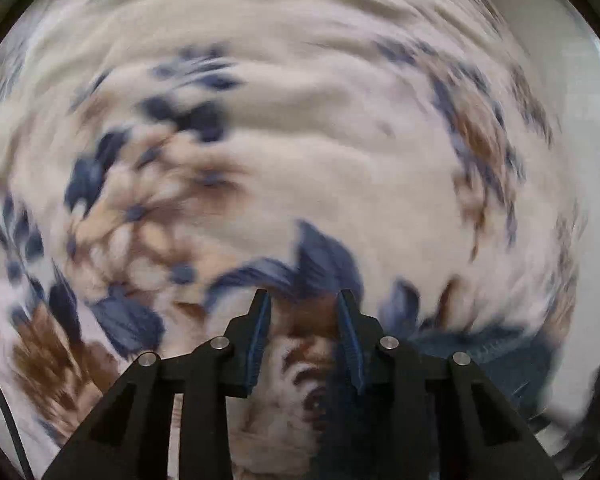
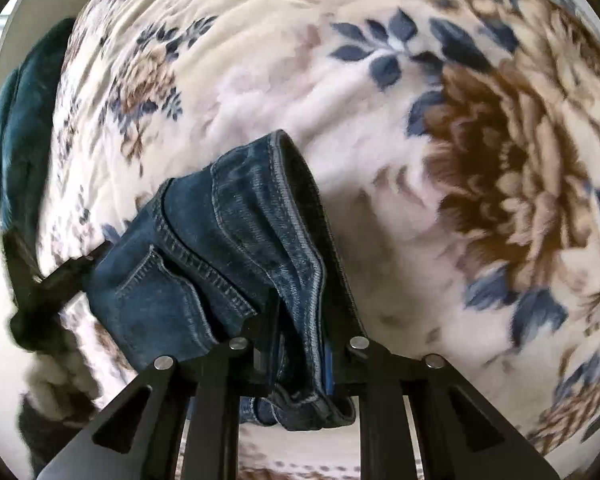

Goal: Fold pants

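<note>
Jeans (image 2: 228, 248) hang pinched in R tool (image 2: 300, 344), waistband end, above floral blanket (image 2: 400, 184) on bed. L tool (image 1: 304, 304) part-open, empty, view blurred. Step: carrying for fold. Next: lay flat, L grabs opposite end.

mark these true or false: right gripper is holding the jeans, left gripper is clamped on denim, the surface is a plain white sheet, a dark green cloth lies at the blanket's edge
1. The right gripper is holding the jeans. True.
2. The left gripper is clamped on denim. False: its jaws stand apart with nothing between them.
3. The surface is a plain white sheet. False: it is a cream floral blanket with blue leaves and brown flowers.
4. A dark green cloth lies at the blanket's edge. True.
</note>
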Action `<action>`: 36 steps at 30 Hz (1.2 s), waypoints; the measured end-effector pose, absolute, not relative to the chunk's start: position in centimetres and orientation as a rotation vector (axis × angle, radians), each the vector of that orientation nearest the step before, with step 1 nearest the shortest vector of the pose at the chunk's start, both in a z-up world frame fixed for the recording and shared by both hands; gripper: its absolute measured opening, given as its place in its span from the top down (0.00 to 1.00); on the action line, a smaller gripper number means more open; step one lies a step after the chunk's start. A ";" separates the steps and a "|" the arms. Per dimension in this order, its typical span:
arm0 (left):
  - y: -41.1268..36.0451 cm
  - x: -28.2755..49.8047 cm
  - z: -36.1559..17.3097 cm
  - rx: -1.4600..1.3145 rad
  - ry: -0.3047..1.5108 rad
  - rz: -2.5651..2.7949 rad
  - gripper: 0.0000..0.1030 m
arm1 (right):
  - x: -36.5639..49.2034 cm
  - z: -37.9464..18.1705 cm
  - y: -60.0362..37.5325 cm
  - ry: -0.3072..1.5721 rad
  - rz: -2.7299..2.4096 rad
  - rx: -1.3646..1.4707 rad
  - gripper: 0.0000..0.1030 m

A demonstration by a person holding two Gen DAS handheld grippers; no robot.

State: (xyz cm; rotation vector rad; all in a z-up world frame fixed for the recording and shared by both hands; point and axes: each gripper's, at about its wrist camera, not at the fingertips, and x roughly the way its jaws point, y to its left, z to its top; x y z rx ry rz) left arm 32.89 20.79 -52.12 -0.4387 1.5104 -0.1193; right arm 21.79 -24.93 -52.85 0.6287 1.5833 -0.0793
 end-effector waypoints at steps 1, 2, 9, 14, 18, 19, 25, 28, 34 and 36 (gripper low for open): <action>23.4 32.8 -52.3 -0.690 1.481 -0.134 0.69 | 22.0 -52.9 -24.5 1.596 -0.071 0.574 0.83; 25.0 32.6 -52.4 -0.834 1.472 -0.133 0.65 | 22.3 -52.9 -24.0 1.620 -0.049 0.514 0.83; 23.3 31.1 -48.9 -0.755 1.512 -0.303 0.20 | 23.2 -50.2 -25.2 1.569 0.064 0.609 0.29; 16.5 31.3 -51.3 -0.403 1.614 -0.378 0.57 | 24.5 -51.7 -24.4 1.590 0.104 0.642 0.36; 15.8 32.5 -50.6 -0.248 1.521 -0.348 0.71 | 25.1 -52.6 -24.3 1.586 0.023 0.531 0.79; 16.2 33.2 -50.9 -0.226 1.529 -0.333 0.72 | 25.2 -52.6 -24.8 1.575 -0.012 0.513 0.79; 21.5 35.2 -50.3 -0.360 1.532 -0.196 0.61 | 25.4 -54.0 -24.6 1.681 0.006 0.527 0.73; 23.2 30.7 -46.6 -0.368 1.430 -0.143 0.27 | 26.2 -49.9 -24.5 1.638 0.060 0.487 0.42; 24.0 20.5 -46.3 -0.621 1.379 -0.052 0.26 | 31.9 -43.6 -14.0 1.526 0.441 0.120 0.20; 24.0 18.6 -48.8 -0.761 1.394 -0.031 0.26 | 34.8 -44.7 -7.8 1.583 0.613 0.017 0.20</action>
